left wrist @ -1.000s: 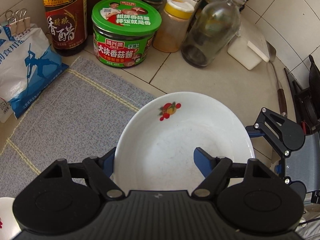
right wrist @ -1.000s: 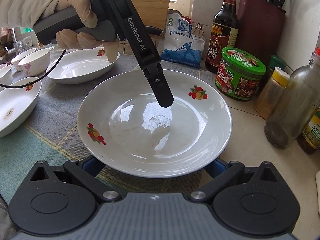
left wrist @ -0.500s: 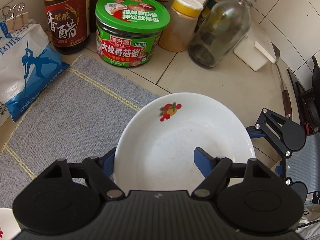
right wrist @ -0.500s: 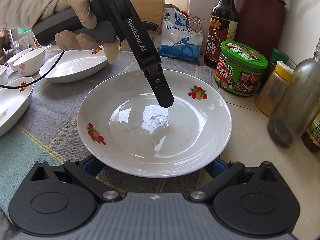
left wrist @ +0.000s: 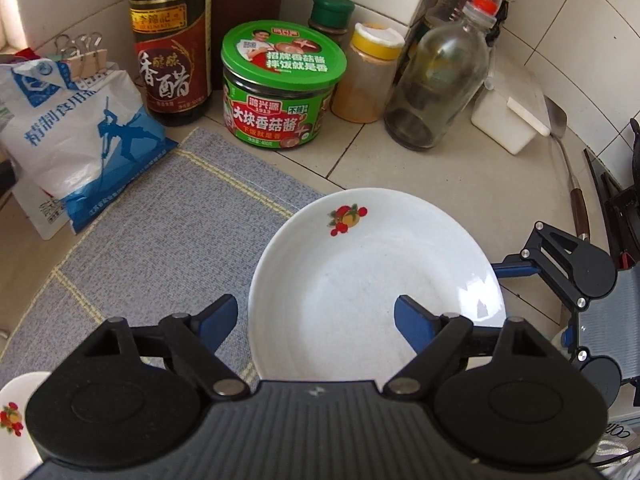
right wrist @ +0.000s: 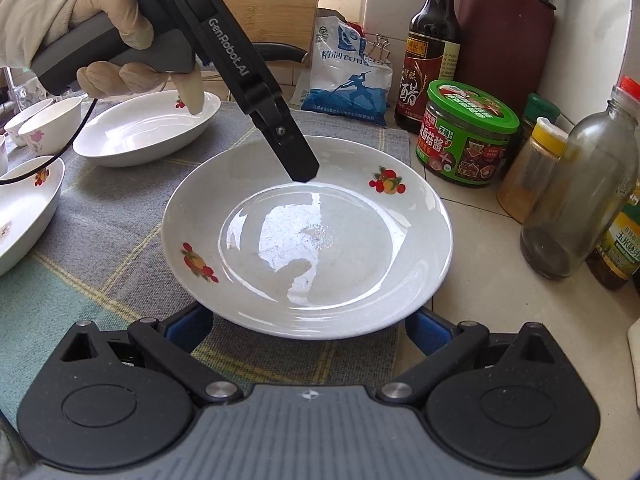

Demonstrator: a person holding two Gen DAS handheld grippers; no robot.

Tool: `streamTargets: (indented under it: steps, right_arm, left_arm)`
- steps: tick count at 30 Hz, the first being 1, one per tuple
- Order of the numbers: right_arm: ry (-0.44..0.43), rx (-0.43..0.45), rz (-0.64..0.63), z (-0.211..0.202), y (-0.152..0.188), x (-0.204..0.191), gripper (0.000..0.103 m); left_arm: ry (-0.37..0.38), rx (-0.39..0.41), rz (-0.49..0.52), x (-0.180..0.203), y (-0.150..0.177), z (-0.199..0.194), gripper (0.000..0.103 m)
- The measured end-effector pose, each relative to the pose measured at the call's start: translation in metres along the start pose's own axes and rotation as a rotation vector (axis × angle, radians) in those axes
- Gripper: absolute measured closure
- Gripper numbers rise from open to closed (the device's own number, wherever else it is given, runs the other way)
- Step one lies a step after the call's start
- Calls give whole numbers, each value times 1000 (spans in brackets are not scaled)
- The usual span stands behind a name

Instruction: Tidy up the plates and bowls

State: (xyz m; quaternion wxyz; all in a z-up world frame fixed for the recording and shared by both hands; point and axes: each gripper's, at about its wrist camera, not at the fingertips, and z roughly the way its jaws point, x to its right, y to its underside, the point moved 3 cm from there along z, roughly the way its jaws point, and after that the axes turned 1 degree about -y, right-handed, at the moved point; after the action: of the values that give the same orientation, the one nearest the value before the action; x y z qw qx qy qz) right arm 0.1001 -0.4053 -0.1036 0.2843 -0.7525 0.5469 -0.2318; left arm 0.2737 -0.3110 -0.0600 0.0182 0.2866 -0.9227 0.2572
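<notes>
The left claw (left wrist: 316, 320) has just been opening; its jaws straddle the plate's (right wrist: 308, 236) rim without pressing. The right claw (right wrist: 308, 328), spread wide, flanks the plate's near rim. The plate lies half on the mat (right wrist: 120, 240), half on the bare tabletop (right wrist: 480, 280), near the jars at the tabletop's back edge.

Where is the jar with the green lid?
In the left wrist view the round green-lidded jar stands at the back of the tiled counter, between the dark vinegar bottle on its left and the yellow-capped spice jar on its right.

Left tool (left wrist: 316, 322) has just spread wider (gloved hand (right wrist: 116, 40) gripping).
</notes>
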Motion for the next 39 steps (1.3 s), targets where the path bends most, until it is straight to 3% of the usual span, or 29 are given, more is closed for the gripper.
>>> streamTargets:
  steps: [6, 8, 12, 18, 28, 39]
  right_arm:
    - [33, 11, 28, -21, 3, -16, 0]
    - [37, 19, 36, -29, 4, -24, 0]
    - [33, 33, 41, -43, 5, -45, 0]
    - [-2, 39, 39, -51, 5, -83, 0]
    - [-64, 19, 70, -56, 9, -132, 0]
    - [-113, 4, 101, -50, 2, -173, 0]
  left_arm:
    - [-67, 129, -23, 7, 25, -50, 15]
    - [-86, 171, -64, 11, 38, -65, 10]
    - [-99, 250, -118, 24, 71, -95, 9]
    - [-232, 331, -99, 46, 132, -131, 6]
    - [-430, 361, -77, 80, 232, -168, 5]
    - [-457, 315, -178, 74, 313, -188, 5]
